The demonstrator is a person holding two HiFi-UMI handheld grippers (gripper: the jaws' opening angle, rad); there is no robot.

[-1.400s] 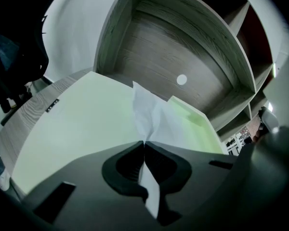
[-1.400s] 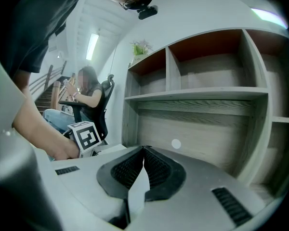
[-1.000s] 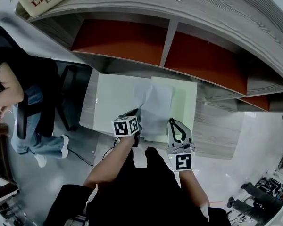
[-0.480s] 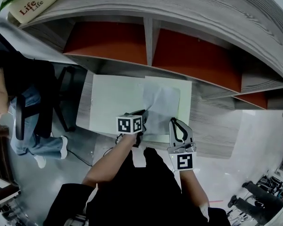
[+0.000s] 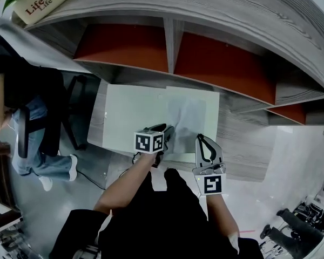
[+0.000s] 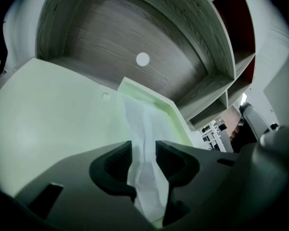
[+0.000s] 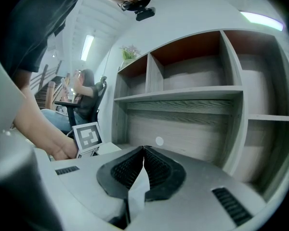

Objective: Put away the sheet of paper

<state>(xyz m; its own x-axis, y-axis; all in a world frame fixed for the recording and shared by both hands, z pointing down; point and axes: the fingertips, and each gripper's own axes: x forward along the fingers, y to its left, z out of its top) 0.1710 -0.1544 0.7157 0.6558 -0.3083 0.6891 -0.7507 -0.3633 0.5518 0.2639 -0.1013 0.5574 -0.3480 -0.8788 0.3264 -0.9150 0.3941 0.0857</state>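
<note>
The thin white sheet of paper [image 5: 187,118] lies on a pale green flat board [image 5: 130,117]. Its near edge runs up between the jaws of the left tool [image 6: 143,151], which have just been opening and stand apart without pressing it. The right tool [image 7: 143,152] is closed tight, pinching the sheet's near edge.

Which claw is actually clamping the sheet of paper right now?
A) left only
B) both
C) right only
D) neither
C: the right claw has its jaws pinched together on the sheet of paper. The left claw has just been opening, and its jaws stand apart with the sheet loose between them.
</note>
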